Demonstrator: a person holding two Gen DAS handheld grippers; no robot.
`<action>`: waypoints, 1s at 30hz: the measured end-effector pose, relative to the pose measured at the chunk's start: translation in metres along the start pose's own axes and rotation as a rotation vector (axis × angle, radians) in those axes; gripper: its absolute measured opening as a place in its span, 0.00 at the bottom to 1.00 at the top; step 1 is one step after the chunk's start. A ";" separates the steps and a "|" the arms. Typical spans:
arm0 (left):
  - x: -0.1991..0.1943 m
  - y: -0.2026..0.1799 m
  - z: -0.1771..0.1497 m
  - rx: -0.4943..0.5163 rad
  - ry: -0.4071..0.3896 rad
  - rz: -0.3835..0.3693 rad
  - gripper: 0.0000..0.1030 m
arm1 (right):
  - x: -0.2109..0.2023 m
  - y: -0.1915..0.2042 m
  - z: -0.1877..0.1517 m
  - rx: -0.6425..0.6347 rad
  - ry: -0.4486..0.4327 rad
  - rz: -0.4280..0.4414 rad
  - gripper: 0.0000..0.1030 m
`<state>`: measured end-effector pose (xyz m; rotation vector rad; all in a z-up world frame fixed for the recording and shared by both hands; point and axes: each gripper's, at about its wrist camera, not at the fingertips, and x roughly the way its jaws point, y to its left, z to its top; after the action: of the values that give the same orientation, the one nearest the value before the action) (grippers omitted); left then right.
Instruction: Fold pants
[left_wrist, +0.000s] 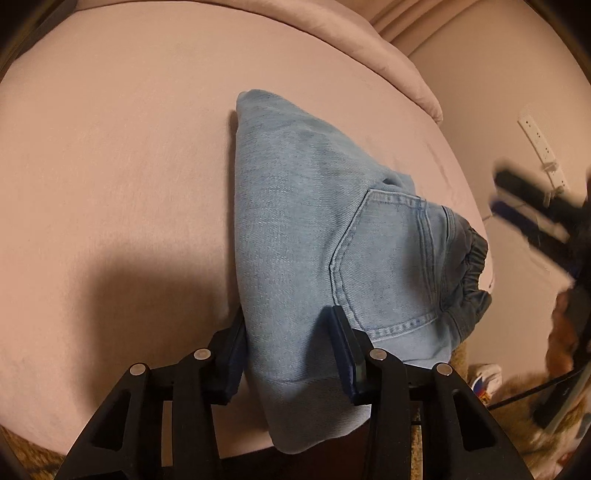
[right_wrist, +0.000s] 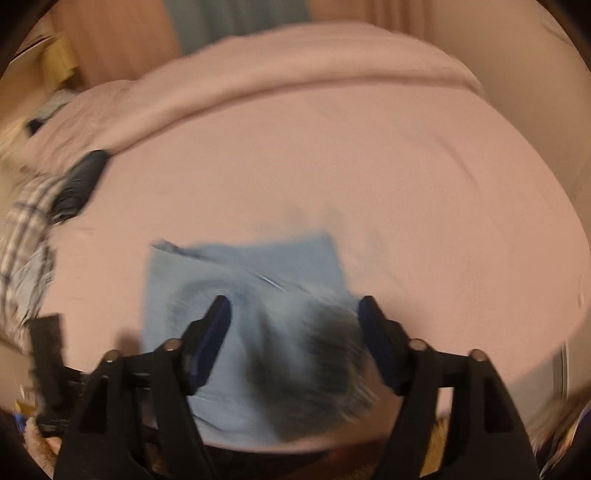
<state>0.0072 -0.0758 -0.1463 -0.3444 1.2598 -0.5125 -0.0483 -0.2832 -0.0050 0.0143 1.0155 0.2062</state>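
Note:
Light blue denim pants (left_wrist: 314, 236) lie folded into a compact bundle on a pink bed sheet (left_wrist: 110, 166), back pocket and elastic waistband facing up at the right. My left gripper (left_wrist: 288, 332) is open, its fingers straddling the near edge of the bundle. My right gripper (right_wrist: 293, 314) is open above the pants (right_wrist: 258, 280), which look blurred in the right wrist view. The right gripper also shows blurred at the right edge of the left wrist view (left_wrist: 535, 218).
A rolled pink blanket (right_wrist: 295, 77) lies along the far side of the bed. Plaid cloth (right_wrist: 26, 236) and a dark object (right_wrist: 81, 181) sit at the left. A power strip (left_wrist: 541, 144) hangs on the wall. The bed's near edge is right below the pants.

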 end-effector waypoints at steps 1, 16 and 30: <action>-0.001 0.001 -0.002 0.001 -0.001 0.001 0.39 | 0.007 0.011 0.008 -0.033 0.018 0.052 0.72; 0.010 -0.010 -0.006 0.000 -0.013 0.031 0.37 | 0.168 0.106 0.027 -0.242 0.321 0.121 0.46; -0.038 -0.009 -0.012 0.007 -0.138 0.153 0.25 | 0.119 0.135 0.055 -0.147 0.181 0.410 0.18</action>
<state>-0.0144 -0.0620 -0.1143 -0.2703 1.1405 -0.3558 0.0369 -0.1249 -0.0616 0.0714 1.1691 0.6655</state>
